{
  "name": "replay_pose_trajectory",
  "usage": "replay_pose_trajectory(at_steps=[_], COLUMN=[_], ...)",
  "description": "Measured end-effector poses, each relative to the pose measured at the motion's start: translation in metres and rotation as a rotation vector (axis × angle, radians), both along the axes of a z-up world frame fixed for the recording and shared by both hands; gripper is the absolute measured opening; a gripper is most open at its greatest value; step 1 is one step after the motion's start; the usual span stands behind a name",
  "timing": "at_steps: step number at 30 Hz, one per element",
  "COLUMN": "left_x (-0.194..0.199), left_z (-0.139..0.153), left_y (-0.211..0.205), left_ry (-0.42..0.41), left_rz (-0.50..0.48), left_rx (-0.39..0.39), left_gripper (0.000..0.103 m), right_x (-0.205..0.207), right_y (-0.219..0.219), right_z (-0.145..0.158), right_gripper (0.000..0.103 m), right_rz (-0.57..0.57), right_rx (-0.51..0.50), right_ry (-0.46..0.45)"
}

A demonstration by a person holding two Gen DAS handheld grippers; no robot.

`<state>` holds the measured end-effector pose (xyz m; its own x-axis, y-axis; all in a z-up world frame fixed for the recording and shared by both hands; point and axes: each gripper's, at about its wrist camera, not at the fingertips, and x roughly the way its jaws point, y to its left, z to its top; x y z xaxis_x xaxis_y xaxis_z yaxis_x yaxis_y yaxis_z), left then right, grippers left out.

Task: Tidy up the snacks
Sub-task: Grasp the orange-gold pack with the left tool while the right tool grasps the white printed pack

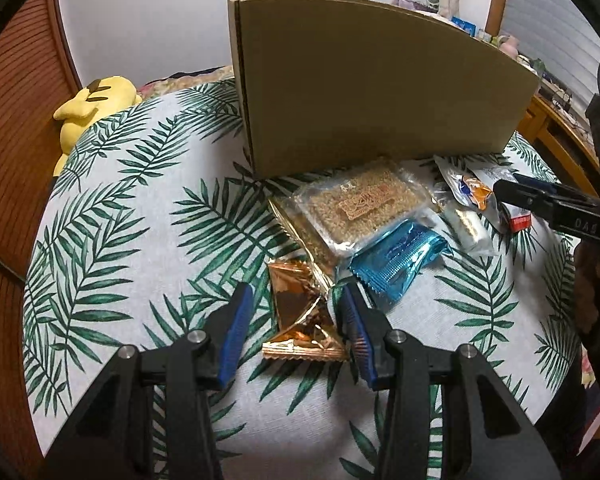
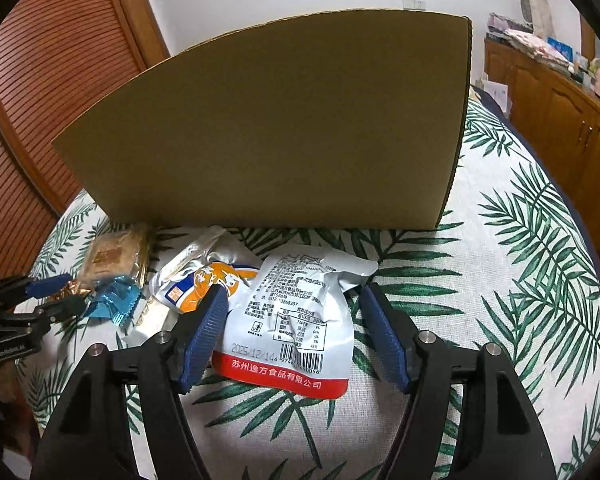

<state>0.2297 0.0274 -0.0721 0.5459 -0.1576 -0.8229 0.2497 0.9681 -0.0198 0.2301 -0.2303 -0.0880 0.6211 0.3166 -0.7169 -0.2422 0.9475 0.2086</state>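
A tall cardboard box (image 1: 376, 80) stands on the palm-leaf cloth, also in the right wrist view (image 2: 272, 128). In front of it lie snacks: a clear sesame-bar pack (image 1: 364, 204), a blue wrapper (image 1: 400, 260), a white candy (image 1: 470, 226) and an orange-white pouch (image 2: 204, 284). My left gripper (image 1: 298, 300) is open with its jaws on either side of a copper foil packet (image 1: 304, 316). My right gripper (image 2: 292, 308) is open with its jaws on either side of a silver pouch with a red band (image 2: 296, 320). The right gripper also shows in the left wrist view (image 1: 540, 200).
A yellow plush toy (image 1: 88, 108) lies at the cloth's far left edge. A wooden slatted door (image 2: 48, 80) stands at left. A wooden cabinet (image 2: 560, 108) with clutter stands at right. Bare cloth (image 2: 520, 272) lies right of the pouch.
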Motion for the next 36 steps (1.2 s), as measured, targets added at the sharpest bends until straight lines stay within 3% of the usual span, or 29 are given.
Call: replay_pose_trajectory(at_steps=[11,21,29,32,36], left_x=[0.0043,0.0075,0.0103,0.0102,0.0055], left_z=[-0.0017,-0.0017,-0.0012,0.0001,0.0029], left_y=[-0.0017,-0.0020,0.0006,0.0025,0.0061], left_ry=[0.020,0.041,0.046,0.047,0.037], left_rz=[0.033,0.039,-0.015,-0.027,-0.038], left_rx=[0.039,0.043,0.039,0.029,0.005], left_gripper=[0.057,0.059,0.059,0.051,0.030], right_x=[-0.0008,-0.0008,-0.0004,-0.0008,-0.0008], right_y=[0.0002,0.0007,0.0015,0.0022,0.0022], right_z=[-0.0007,-0.0007,-0.0008,-0.0009,-0.0008], right_gripper=[0.071,0.071,0.071,0.072,0.072], right_rz=[-0.001,-0.001,0.000,0.000,0.000], right_rx=[-0.002,-0.003,-0.004,-0.008,-0.009], right_ry=[-0.001,-0.001,0.000,-0.001,-0.001])
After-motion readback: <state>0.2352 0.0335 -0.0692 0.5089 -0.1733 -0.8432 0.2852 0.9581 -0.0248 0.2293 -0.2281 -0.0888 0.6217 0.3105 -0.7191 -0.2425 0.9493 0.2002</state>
